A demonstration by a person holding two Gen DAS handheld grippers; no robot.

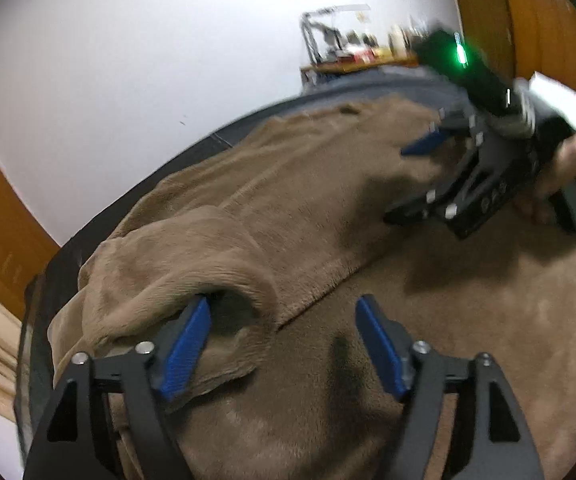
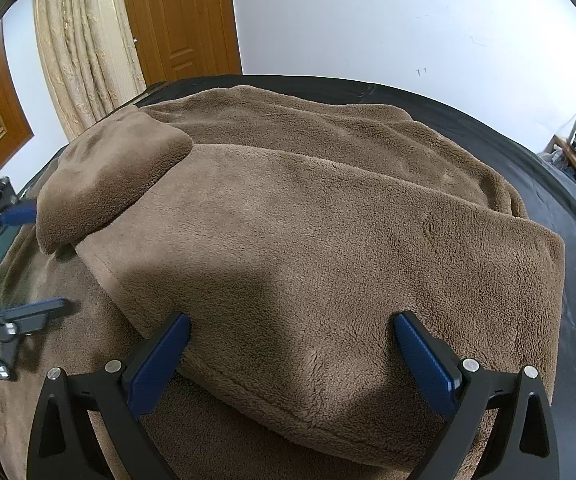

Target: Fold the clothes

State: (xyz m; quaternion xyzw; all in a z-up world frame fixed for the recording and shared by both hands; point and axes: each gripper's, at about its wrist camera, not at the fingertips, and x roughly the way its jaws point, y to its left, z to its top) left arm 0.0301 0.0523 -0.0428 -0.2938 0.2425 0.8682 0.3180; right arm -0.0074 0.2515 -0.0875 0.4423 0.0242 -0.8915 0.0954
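The brown fleece garment [image 2: 308, 220] lies spread on the black-covered bed [image 2: 568, 208]. It looks thick, soft and floppy. Both my grippers, left [image 1: 283, 344] and right [image 2: 292, 356], are spread wide, holding nothing. I'd pinch its hemmed edge; the cuff is maybe easier.

No text reads clearly. The right gripper [image 1: 412, 184], seen from the left wrist camera, bears pale embossed characters on its black body, too blurred to make out.
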